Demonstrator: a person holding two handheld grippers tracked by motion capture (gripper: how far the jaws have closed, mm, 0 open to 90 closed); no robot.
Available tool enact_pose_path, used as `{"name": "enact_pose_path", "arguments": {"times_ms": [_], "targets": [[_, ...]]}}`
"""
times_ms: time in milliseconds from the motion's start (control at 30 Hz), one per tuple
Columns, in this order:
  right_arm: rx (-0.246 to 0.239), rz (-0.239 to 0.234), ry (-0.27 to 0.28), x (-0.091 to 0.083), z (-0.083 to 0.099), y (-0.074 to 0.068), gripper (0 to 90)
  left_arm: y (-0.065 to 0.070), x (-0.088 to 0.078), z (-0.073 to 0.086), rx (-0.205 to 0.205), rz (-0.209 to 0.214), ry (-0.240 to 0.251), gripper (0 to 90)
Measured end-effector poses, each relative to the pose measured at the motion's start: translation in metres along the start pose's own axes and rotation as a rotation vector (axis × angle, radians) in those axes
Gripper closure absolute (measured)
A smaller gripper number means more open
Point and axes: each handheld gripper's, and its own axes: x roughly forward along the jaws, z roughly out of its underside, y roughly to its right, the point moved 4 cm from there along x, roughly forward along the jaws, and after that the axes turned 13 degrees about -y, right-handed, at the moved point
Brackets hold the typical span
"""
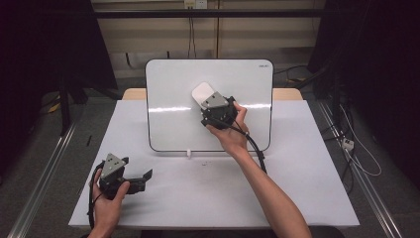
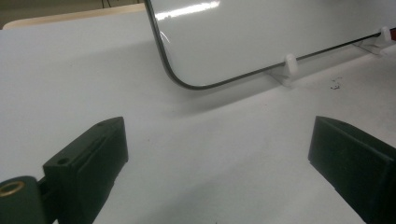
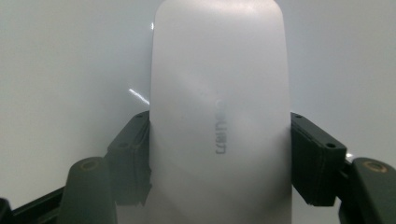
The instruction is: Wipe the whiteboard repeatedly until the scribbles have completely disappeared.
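A: We see the right tongs [image 1: 210, 101] clamped on a white rounded plastic eraser block [image 1: 203, 93], one black jaw pressing each long side of it in the right gripper view, where faint grey lettering runs along the eraser [image 3: 219, 93].

B: And where does it sit? We place it against the glossy white rectangular board with the thin dark rim [image 1: 173, 79], which stands tilted on small white clips at the far middle of the white surface [image 1: 307, 163]; the eraser lies over the board's middle, a little toward its upper edge.

A: We find the left tongs [image 1: 136, 173] near the surface's near left corner, jaws spread wide with bare surface between them.

B: In the left gripper view we see the board's [image 2: 280, 32] rounded lower corner ahead, well apart from those jaws
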Motion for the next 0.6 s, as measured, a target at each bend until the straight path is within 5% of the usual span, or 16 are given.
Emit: {"name": "enact_pose_path", "arguments": {"times_ms": [200, 600], "targets": [[0.044, -0.041, 0.014, -0.002, 0.0, 0.003, 32.1, -0.001, -0.001, 0.0, -0.002, -0.004, 0.0, 4.8], [0.035, -0.066, 0.06, -0.018, 0.0, 0.002, 32.1, 0.0, 0.0, 0.0, -0.001, -0.003, 0.001, 4.7]]}}
